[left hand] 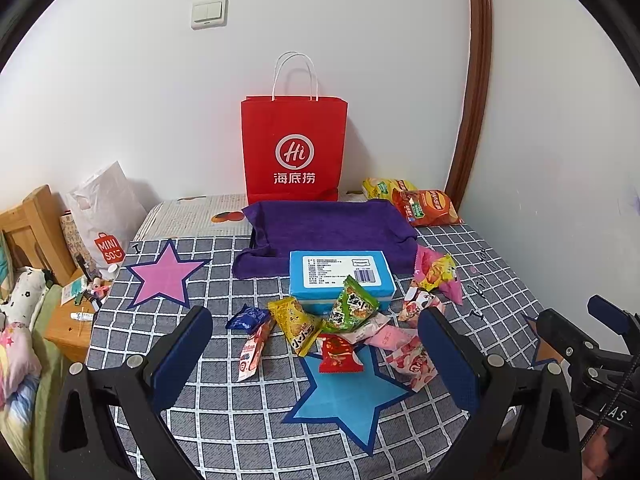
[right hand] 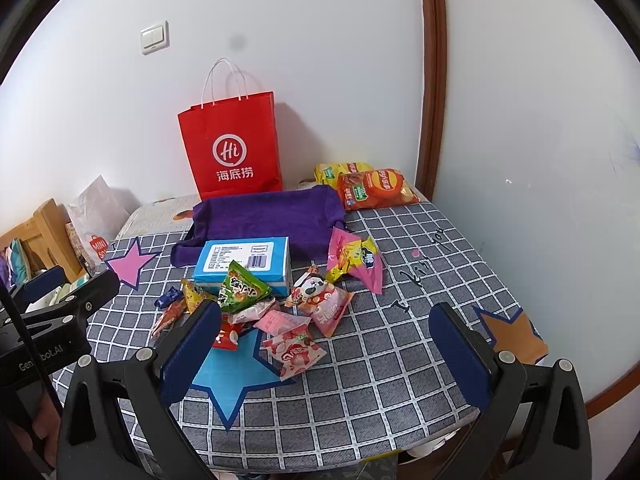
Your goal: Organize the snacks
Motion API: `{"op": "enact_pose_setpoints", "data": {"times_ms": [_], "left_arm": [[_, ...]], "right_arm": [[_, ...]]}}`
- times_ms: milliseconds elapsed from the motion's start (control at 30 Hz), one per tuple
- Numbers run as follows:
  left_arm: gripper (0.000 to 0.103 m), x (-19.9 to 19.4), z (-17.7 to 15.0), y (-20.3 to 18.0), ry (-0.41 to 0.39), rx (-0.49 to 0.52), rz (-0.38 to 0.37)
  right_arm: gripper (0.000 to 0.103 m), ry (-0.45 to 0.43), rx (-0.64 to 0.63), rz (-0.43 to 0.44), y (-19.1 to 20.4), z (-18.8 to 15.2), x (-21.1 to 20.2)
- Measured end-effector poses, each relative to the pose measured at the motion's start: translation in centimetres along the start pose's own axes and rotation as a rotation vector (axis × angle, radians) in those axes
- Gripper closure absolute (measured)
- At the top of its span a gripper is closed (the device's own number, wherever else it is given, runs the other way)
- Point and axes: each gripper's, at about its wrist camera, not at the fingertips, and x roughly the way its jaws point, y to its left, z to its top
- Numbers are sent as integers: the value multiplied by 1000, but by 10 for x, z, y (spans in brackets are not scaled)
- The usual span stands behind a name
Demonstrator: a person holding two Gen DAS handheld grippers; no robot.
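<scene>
A heap of small snack packets lies mid-table: a green packet leaning on a blue box, a yellow packet, a red packet, a dark blue packet, pink strawberry packets and a panda packet. Behind them sits a tray lined with purple cloth. My left gripper hangs open in front of the heap, holding nothing. My right gripper is open too, over the checked cloth to the right of the heap.
A red paper bag stands against the wall behind the tray. Two crisp bags lie at the back right. Star shapes mark the checked tablecloth. A bedside table and white shopping bag are at left.
</scene>
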Motion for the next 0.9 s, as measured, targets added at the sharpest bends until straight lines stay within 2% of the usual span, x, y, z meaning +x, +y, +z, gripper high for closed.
{"op": "enact_pose_setpoints", "data": {"times_ms": [900], "left_arm": [[0,-1,-1,0,-1,2,-3]], "right_arm": [[1,-17,-4,3,4,1,-7]]}}
